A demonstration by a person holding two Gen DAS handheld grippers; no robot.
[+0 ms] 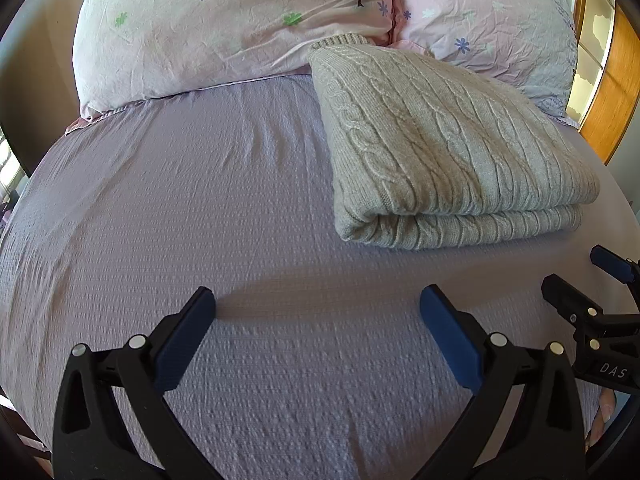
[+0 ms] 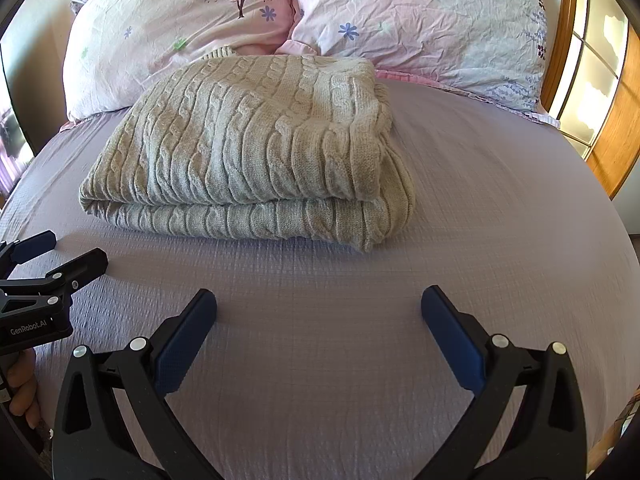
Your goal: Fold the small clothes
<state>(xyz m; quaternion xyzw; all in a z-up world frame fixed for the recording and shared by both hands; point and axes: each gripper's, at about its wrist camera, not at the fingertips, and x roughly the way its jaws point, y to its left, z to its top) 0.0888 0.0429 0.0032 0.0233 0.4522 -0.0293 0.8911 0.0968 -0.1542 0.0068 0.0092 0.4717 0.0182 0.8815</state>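
Your left gripper [image 1: 318, 312] and right gripper [image 2: 319, 312] both hang released over the bed [image 2: 500, 208]; the folded knit sweater [image 2: 256, 140] lies near its pillow edge.

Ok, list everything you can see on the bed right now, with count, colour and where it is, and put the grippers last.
cable-knit sweater: one, beige-grey, folded, lying on the bedsheet just in front of the pillows.
pillows: two, pale pink with flower and tree prints, side by side at the head of the bed.
bedsheet: one, lilac, textured, covering the mattress.
headboard: one, orange-brown wood, at the far right edge.
left gripper: one, black with blue pads, jaws open, over bare sheet, holding nothing.
right gripper: one, black with blue pads, jaws open, over bare sheet in front of the sweater.
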